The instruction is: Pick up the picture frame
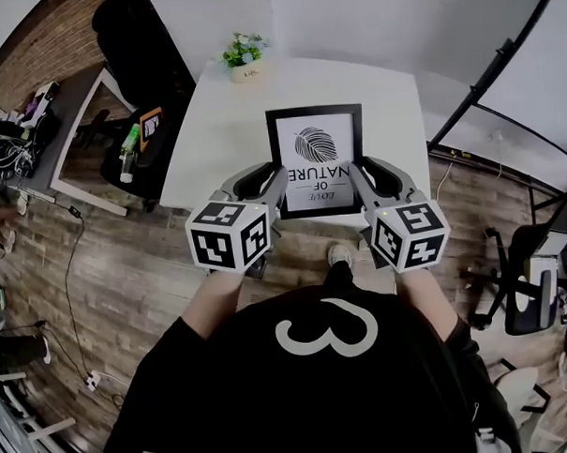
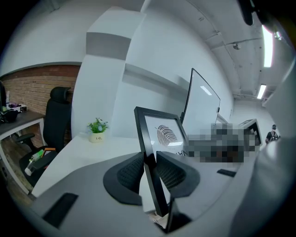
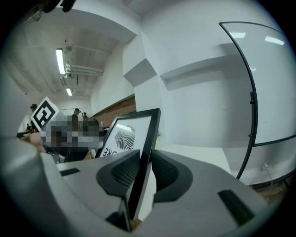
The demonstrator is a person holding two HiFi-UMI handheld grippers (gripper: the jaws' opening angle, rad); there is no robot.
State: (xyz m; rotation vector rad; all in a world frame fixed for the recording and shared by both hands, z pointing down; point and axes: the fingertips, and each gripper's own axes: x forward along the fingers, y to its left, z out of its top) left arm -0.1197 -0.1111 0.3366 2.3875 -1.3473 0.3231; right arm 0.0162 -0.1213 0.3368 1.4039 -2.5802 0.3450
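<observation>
A black picture frame (image 1: 316, 159) with a leaf print hangs in the air above the near edge of the white table (image 1: 223, 130). My left gripper (image 1: 280, 186) is shut on its left side rail (image 2: 144, 139). Its dark pads (image 2: 126, 174) press both faces of the rail. On the other side, my right gripper (image 1: 355, 182) is shut on the right rail (image 3: 147, 148) in the same way, with its pads (image 3: 121, 173) on both faces. The frame (image 2: 161, 134) stands nearly upright between the two grippers, print facing away from the person.
A small potted plant (image 1: 242, 56) sits at the table's far edge. A black office chair (image 1: 140, 58) and a cluttered desk (image 1: 35, 128) stand to the left, and a second chair (image 1: 535, 285) at the right. A curved black rail (image 1: 502, 66) runs behind the table.
</observation>
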